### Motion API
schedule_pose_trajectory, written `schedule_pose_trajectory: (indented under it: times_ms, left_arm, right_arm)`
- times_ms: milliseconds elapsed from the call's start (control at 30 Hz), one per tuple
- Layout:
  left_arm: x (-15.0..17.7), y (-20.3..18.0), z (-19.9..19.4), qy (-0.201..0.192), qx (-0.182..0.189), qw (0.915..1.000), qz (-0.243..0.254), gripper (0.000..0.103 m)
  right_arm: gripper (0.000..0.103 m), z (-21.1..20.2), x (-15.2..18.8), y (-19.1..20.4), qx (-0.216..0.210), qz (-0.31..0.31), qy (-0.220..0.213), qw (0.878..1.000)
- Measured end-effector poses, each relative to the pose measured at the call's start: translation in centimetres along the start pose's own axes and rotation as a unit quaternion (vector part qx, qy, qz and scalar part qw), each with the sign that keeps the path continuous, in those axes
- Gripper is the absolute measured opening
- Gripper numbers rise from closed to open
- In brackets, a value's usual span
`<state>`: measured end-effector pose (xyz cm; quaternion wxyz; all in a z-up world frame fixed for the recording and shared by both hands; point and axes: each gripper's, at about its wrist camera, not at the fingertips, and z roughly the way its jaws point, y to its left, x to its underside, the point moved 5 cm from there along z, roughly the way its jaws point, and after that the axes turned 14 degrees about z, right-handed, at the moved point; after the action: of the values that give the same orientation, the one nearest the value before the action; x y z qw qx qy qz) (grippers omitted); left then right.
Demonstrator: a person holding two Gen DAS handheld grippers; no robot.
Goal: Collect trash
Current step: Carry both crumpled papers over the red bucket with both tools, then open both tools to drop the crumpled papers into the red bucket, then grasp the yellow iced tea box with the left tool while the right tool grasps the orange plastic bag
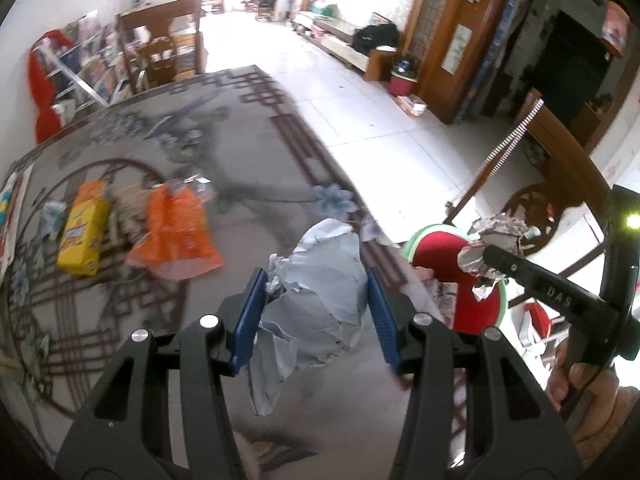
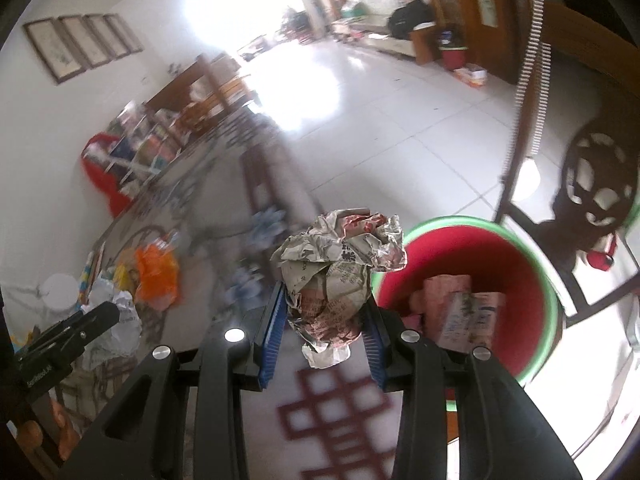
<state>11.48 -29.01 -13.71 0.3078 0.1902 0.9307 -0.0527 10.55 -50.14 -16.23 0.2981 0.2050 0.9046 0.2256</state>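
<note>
My left gripper (image 1: 316,280) is shut on a crumpled grey-white paper (image 1: 316,292) and holds it above the patterned table (image 1: 120,360). My right gripper (image 2: 326,298) is shut on a crumpled newspaper ball (image 2: 340,268), just left of a red bin with a green rim (image 2: 516,272) that holds some cartons (image 2: 460,312). In the left wrist view the right gripper (image 1: 486,254) holds the newspaper ball (image 1: 496,232) over the bin (image 1: 440,248). An orange wrapper (image 1: 176,232) and a yellow packet (image 1: 82,236) lie on the table to the left.
A wooden chair (image 2: 592,184) stands behind the bin. A white tiled floor (image 1: 360,92) stretches beyond the table. A shelf with books (image 1: 100,64) and a red bag (image 1: 44,92) stand at the far left. A white cup (image 2: 60,290) sits on the table.
</note>
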Motion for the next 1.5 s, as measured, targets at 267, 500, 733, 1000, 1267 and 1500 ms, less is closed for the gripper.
schedule_pose_trajectory:
  times_ms: [267,500,733,1000,1267,1500]
  left_arm:
    - [-3.2,-6.9,2.8,-0.003,0.072,0.9952,0.066,0.048]
    - [-4.2,-12.7,5.4,0.014,0.132,0.9847,0.113,0.056]
    - [-4.3,-13.0,5.9,0.012,0.138,0.9846,0.106,0.086]
    - [-2.0,-3.1,4.3,-0.001,0.031,0.9987,0.041,0.087]
    - [1.9,17.3,1.8,0.015,-0.156,0.9835,-0.09,0.087]
    - [3.9,28.0,5.3,0.08,-0.172,0.9718,-0.139,0.087]
  right_arm:
    - [0.035,-2.4,-2.3,-7.1,0.041,0.066,-0.033,0.996]
    - [0.036,-3.6,-3.2,-11.6,0.06,0.121,-0.04,0.99]
    - [0.072,-3.1,-3.6,-12.1,0.062,0.139,-0.032,0.988]
    - [0.072,-1.5,-3.0,-10.4,0.057,0.126,-0.012,0.99]
    - [0.072,0.3,-1.7,-6.9,0.054,0.098,0.006,0.994]
    - [0.072,1.6,0.8,-2.7,0.056,0.058,0.023,0.997]
